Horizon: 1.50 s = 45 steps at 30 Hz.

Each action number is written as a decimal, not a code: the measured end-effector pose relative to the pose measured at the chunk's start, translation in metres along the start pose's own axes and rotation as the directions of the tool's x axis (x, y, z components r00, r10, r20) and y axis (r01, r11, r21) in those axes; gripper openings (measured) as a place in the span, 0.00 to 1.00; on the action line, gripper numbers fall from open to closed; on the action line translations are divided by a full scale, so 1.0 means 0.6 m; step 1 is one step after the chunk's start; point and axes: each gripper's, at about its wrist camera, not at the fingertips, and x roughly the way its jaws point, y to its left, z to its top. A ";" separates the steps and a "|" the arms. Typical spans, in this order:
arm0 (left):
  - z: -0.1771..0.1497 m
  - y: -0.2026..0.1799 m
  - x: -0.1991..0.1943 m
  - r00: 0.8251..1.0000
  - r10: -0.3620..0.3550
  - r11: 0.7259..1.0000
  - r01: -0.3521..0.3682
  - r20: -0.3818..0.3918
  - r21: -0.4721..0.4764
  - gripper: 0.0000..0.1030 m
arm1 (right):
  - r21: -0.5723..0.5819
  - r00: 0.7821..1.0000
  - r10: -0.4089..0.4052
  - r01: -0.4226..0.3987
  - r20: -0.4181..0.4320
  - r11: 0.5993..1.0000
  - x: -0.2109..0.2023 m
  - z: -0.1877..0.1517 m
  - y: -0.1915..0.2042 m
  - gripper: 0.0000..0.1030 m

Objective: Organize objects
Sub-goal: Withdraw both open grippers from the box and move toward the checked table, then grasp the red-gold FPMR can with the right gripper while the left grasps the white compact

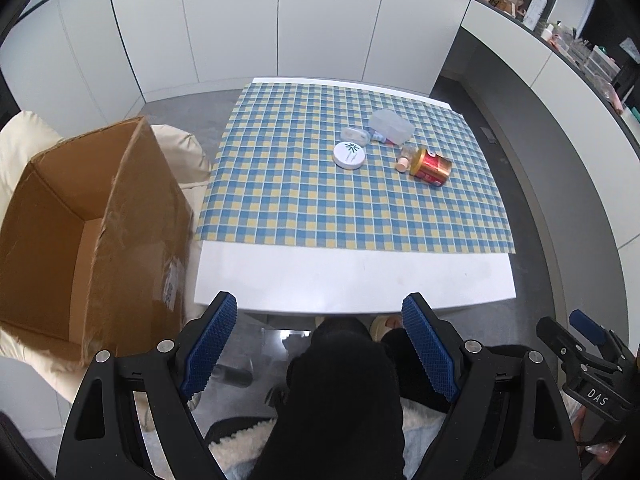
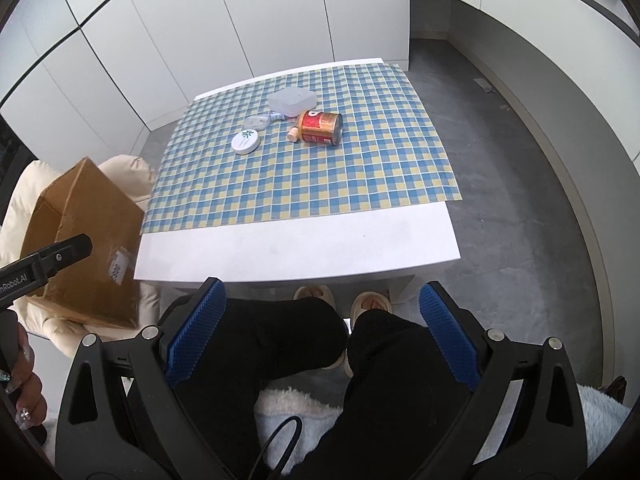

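A red and gold metal can [image 2: 320, 128] lies on its side toward the far half of the desk, on a blue-and-yellow checked cloth [image 2: 304, 176] that covers all but the near strip of the white desk [image 2: 296, 248]. Touching its left end lies a small clear bottle with a peach cap [image 2: 294, 133]. Nearer the left edge sits a flat round white tin with a green leaf mark [image 2: 245, 142], and just beyond it a small clear oval case [image 2: 256, 122]. Behind the can, closest to the far edge, stands a frosted translucent plastic box with rounded corners [image 2: 292, 101].

Off the left edge of the desk an open brown corrugated cardboard box [image 1: 92, 240] rests on a cream padded seat [image 1: 24, 148].

Both grippers hang short of the near edge, above the person's black-clad knees [image 2: 304, 344]. The left gripper [image 1: 320, 344] has its ribbed blue fingers [image 1: 210, 346] spread wide with nothing between them; the right gripper [image 2: 320, 332] likewise has its fingers spread and holds nothing.
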 end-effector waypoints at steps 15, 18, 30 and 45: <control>0.108 -0.026 0.170 0.996 0.079 0.997 -0.079 -0.037 -0.003 0.83 | 0.070 0.997 0.044 -0.040 -0.057 0.997 0.199 0.132 -0.005 0.96; 0.127 -0.032 0.204 0.996 0.072 0.997 -0.072 -0.053 0.000 0.83 | 0.075 0.998 0.031 -0.027 -0.061 0.997 0.243 0.163 -0.008 0.96; 0.202 -0.046 0.349 0.994 0.053 0.998 -0.057 -0.096 -0.030 0.83 | 0.132 1.000 -0.030 0.028 0.009 0.991 0.377 0.277 -0.007 0.96; 0.242 -0.068 0.483 0.989 0.050 0.998 -0.055 -0.143 -0.032 0.83 | 0.155 0.988 -0.152 0.149 0.008 0.977 0.497 0.317 -0.021 0.96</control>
